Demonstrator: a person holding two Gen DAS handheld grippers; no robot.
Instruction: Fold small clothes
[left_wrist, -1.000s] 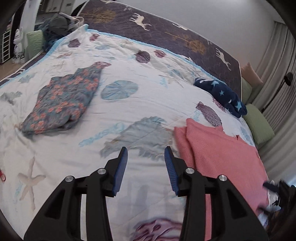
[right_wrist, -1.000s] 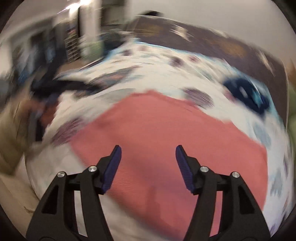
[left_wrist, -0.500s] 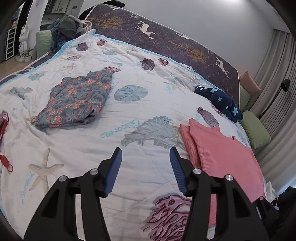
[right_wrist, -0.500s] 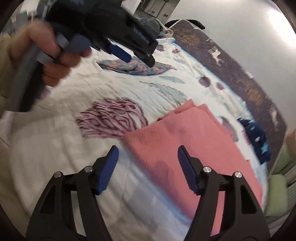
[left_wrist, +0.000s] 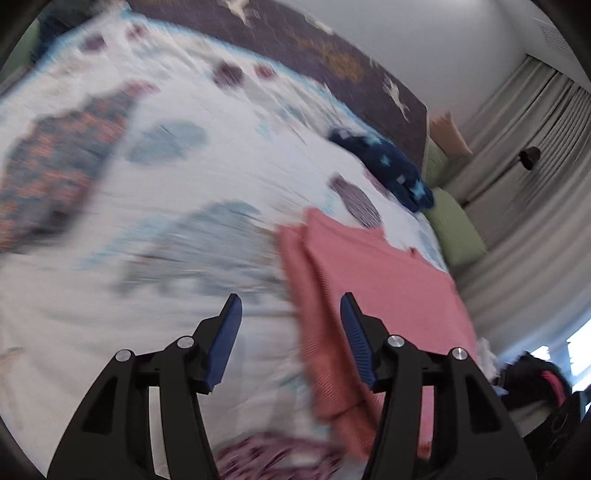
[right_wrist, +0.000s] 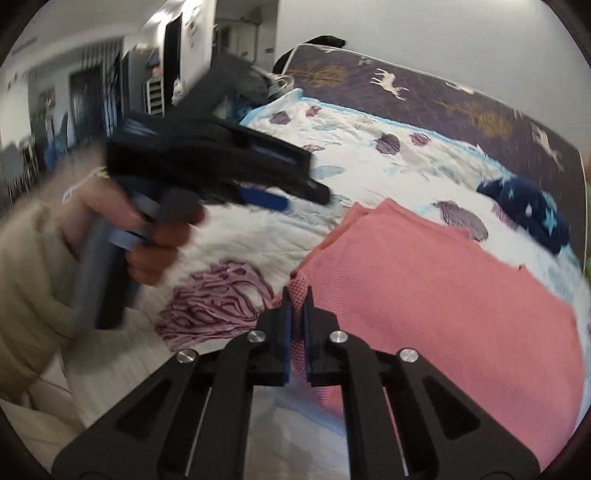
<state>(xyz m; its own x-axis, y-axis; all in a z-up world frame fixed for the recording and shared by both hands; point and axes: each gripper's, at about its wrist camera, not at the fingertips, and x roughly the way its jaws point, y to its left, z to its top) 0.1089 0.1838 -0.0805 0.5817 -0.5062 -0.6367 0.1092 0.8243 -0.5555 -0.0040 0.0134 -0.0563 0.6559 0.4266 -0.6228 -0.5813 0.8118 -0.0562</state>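
- Pink garment (right_wrist: 424, 295) lies spread at frame centre; right gripper (right_wrist: 296, 295) pinches its near corner, presumably to start a fold.
- Left gripper (left_wrist: 290, 314), spread wide, hovers over its left edge.

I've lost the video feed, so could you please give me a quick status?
Right gripper shut on pink garment corner. Left gripper open, above its edge. Nothing in the way.

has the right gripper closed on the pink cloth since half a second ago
Yes. The right gripper, then open above the pink cloth, now has its jaws shut on that cloth's near corner.
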